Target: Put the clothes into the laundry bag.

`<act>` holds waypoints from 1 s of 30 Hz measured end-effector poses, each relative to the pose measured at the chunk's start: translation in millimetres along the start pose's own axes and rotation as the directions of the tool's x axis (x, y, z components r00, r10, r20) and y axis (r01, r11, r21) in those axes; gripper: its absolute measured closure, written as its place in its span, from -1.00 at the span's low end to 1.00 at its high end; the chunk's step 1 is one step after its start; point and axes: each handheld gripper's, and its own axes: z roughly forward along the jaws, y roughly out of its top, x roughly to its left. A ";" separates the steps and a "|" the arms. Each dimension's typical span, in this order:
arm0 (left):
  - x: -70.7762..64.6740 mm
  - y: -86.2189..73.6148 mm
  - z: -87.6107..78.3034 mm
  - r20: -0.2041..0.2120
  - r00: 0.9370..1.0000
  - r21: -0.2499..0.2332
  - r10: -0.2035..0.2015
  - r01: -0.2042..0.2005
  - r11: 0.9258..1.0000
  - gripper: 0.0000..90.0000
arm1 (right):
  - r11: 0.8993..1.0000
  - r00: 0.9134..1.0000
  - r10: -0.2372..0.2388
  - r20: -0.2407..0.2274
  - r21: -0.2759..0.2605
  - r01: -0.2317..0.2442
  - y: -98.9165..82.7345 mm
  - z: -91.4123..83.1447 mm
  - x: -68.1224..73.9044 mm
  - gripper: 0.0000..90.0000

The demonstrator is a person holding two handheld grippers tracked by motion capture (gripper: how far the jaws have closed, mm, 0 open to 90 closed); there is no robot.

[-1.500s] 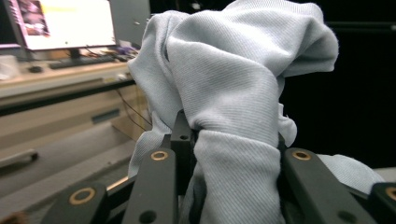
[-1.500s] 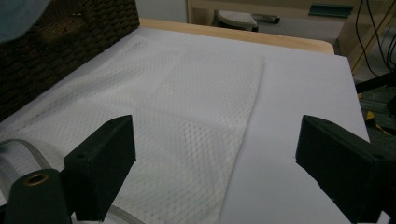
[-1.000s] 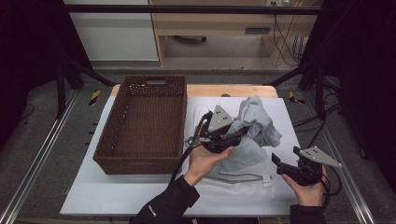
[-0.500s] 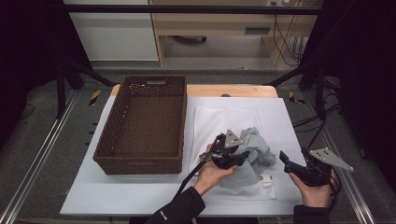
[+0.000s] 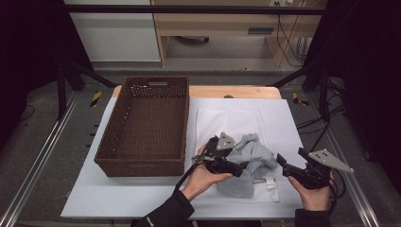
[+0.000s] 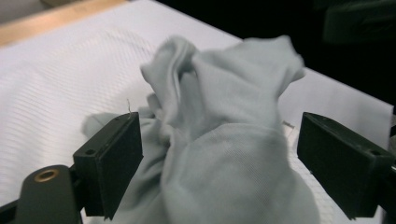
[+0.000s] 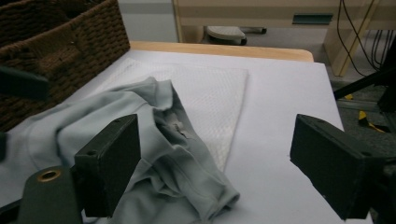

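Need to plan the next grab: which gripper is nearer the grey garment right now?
Left. The left gripper is right at the grey garment, jaws open around the bunched cloth. The right gripper sits off its right edge, open, not touching.

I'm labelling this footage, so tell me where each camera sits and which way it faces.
High view: above the person's side, looking forward and down at the white table; forearms, both tools show.
Left gripper view: on the left tool, open around the crumpled pale grey cloth.
Right gripper view: on the right tool, facing the brown woven basket.
All share the cloth.
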 end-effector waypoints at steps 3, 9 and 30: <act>0.0 -0.5 -26.4 -0.034 0.999 -0.032 0.026 -0.027 0.999 -0.62 | 1.000 1.000 -0.013 -0.024 0.002 0.013 2.1 0.4 8.2 -0.68; 3.0 -33.6 -60.5 -0.089 0.995 -0.024 0.039 -0.041 0.999 -0.30 | 0.997 0.993 -0.058 -0.105 0.039 0.063 3.3 12.3 36.1 -0.77; 2.7 -128.2 -62.3 -0.068 0.997 0.121 0.021 -0.013 0.993 0.72 | 0.963 0.983 -0.064 -0.172 0.248 0.106 -29.7 95.2 86.2 -0.88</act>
